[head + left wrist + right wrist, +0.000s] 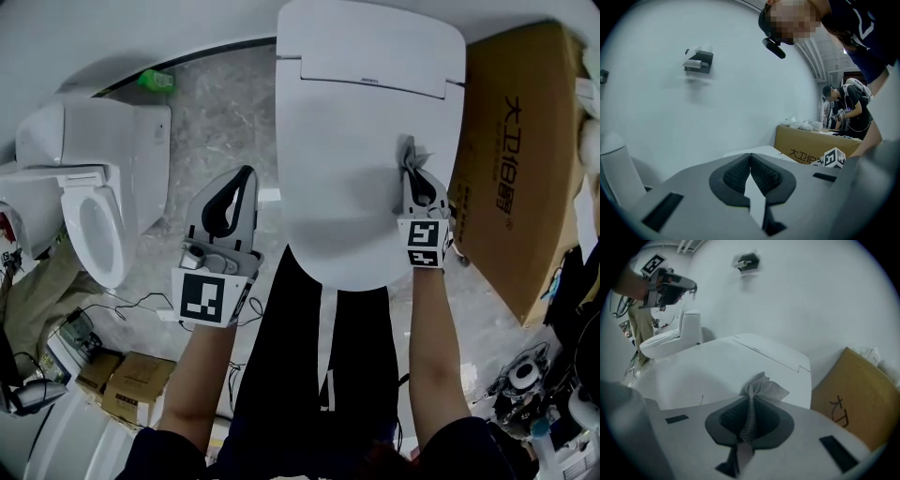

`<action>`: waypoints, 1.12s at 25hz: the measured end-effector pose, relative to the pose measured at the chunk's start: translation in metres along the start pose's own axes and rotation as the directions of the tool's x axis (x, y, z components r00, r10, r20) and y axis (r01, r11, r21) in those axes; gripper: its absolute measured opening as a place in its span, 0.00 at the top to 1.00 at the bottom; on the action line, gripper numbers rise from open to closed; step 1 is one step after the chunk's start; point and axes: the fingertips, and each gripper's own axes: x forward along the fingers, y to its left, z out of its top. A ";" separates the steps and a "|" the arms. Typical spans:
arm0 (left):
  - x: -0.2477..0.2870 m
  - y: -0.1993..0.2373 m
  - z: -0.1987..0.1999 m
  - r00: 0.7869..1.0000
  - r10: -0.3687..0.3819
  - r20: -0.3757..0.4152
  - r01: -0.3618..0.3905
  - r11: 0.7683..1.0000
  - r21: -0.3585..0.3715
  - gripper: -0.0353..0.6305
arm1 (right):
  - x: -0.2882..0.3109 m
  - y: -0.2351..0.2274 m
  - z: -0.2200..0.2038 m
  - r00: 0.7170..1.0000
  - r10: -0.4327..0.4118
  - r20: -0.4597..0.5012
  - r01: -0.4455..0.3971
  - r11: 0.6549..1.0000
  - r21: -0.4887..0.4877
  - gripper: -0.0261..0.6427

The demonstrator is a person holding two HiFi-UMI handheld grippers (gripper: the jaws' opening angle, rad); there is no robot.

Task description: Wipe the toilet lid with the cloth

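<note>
Between the right gripper's jaws: the right gripper is clamping a grey cloth, and a tuft is sticking out past the tips.
Cloth and lid: the cloth is sitting over the closed white toilet lid, just ahead of the tips; whether they are touching is unclear.
Right arm: the forearm is reaching straight forward over the lid's near rim.
Left gripper: its jaws are meeting at the tips and holding nothing, while it is hovering off the lid's left edge.
Left arm: the forearm is stretching forward.
Cardboard box: it is standing just right of the right gripper.
</note>
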 end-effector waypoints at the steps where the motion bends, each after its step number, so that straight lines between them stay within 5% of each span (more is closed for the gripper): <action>1: 0.000 -0.003 0.001 1.000 -0.013 0.005 0.013 1.000 0.010 0.92 | -0.003 -0.007 -0.006 1.000 -0.021 -0.008 0.021 1.000 0.018 0.90; 7: 0.002 -0.010 0.002 1.000 -0.018 -0.003 0.018 1.000 0.003 0.92 | -0.026 -0.041 -0.044 0.991 -0.118 -0.064 0.126 0.982 0.138 0.90; 16: 0.002 -0.014 0.005 0.999 -0.046 0.005 0.046 0.999 0.028 0.92 | -0.040 -0.038 -0.061 0.985 -0.142 -0.093 0.160 0.963 0.218 0.90; 28: -0.002 -0.009 0.005 1.000 0.007 -0.001 -0.007 1.000 -0.004 0.92 | -0.009 0.045 0.004 1.000 -0.011 0.012 0.009 0.987 0.163 0.90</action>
